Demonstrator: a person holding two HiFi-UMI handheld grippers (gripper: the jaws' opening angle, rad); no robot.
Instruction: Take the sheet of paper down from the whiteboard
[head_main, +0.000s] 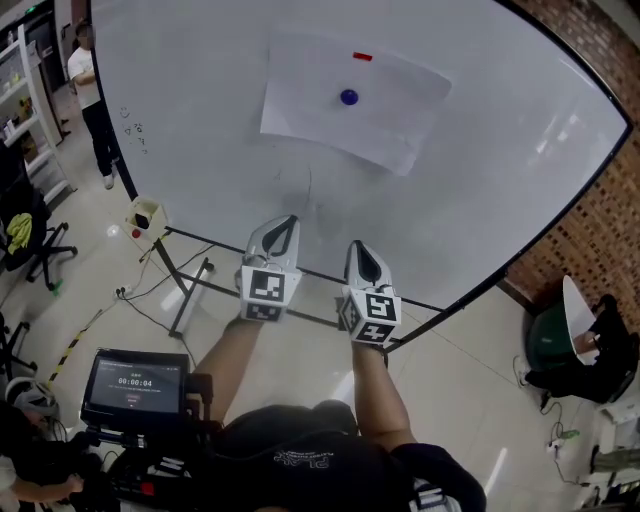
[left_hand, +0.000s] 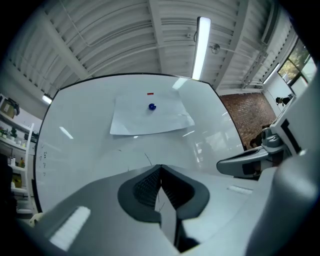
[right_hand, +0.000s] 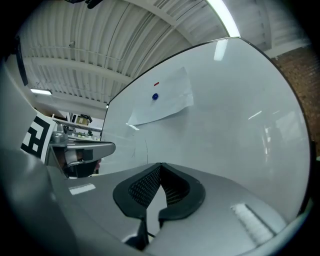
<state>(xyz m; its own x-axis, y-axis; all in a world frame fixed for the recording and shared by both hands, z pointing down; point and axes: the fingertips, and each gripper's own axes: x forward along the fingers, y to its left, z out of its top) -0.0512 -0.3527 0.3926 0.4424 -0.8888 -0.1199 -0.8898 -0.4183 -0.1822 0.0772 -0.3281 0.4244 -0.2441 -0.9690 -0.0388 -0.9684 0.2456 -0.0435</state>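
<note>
A white sheet of paper (head_main: 350, 100) hangs on the whiteboard (head_main: 500, 170), pinned by a blue round magnet (head_main: 348, 97), with a small red magnet (head_main: 362, 56) near its top edge. Both grippers sit below the sheet, apart from it, pointing at the board. My left gripper (head_main: 283, 226) is shut with nothing in it; my right gripper (head_main: 360, 252) is shut and empty too. In the left gripper view the paper (left_hand: 150, 117) lies straight ahead above the closed jaws (left_hand: 160, 167). The right gripper view shows the paper (right_hand: 162, 97) up and left of the closed jaws (right_hand: 160, 166).
The whiteboard stands on a metal frame (head_main: 190, 290) with cables on the floor. A person (head_main: 92, 90) stands at the far left by shelves (head_main: 25, 110). A small screen (head_main: 135, 382) sits at the lower left. A brick wall (head_main: 590, 240) and green bin (head_main: 550, 340) are at the right.
</note>
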